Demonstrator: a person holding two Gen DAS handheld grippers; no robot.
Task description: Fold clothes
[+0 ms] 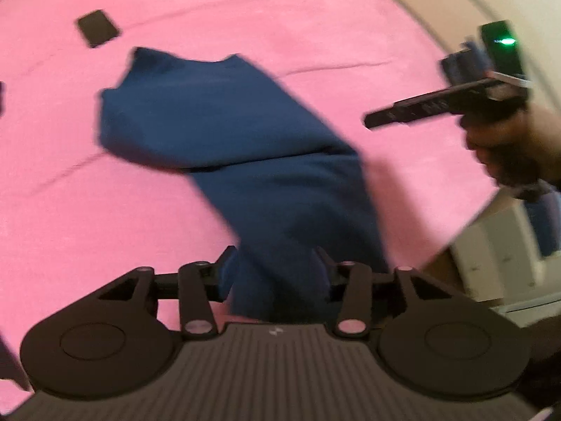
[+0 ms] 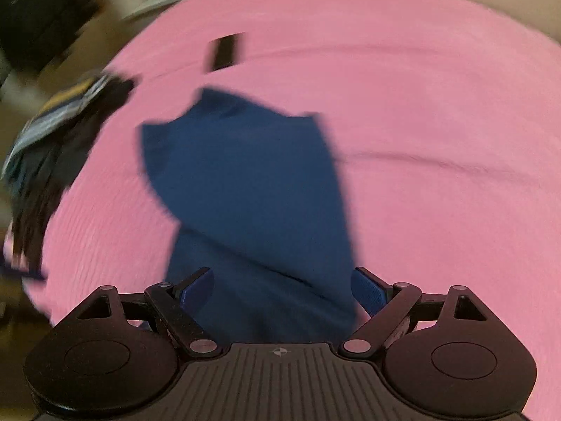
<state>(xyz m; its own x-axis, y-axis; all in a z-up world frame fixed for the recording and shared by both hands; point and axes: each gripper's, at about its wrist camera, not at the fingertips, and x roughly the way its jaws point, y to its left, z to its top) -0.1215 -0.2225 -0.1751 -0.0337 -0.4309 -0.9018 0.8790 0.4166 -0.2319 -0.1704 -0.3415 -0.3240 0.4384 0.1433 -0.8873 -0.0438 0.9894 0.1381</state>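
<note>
Cloth fills the gap of both tools. The left tool (image 1: pixel 275 266) has its 2 fingers partly apart, and the blue garment (image 1: pixel 245 147) passes between them, though blur hides whether the pads press on it. From there the garment stretches away ahead of the left tool, across the pink bed cover (image 1: pixel 315 17), and bunches into a folded upper part further out and to the left. Beyond that, up and to the left of the left tool, a small dark flat rectangle (image 1: pixel 97 28) lies on the cover, well apart from the garment. Off to its right, the right tool (image 1: pixel 382 119) is seen from the side, gripped by a hand (image 1: pixel 508 147). In its own view the right tool (image 2: pixel 282 287) stands wide, its blue pads (image 2: pixel 366 291) clear of the cloth on either side, with the blue garment (image 2: pixel 252 182) lying between and running ahead of it. Far to the left of the right tool, at the edge of the bed cover (image 2: pixel 420 105), a blurred heap of dark and striped clothes (image 2: pixel 59 133) sits.
</note>
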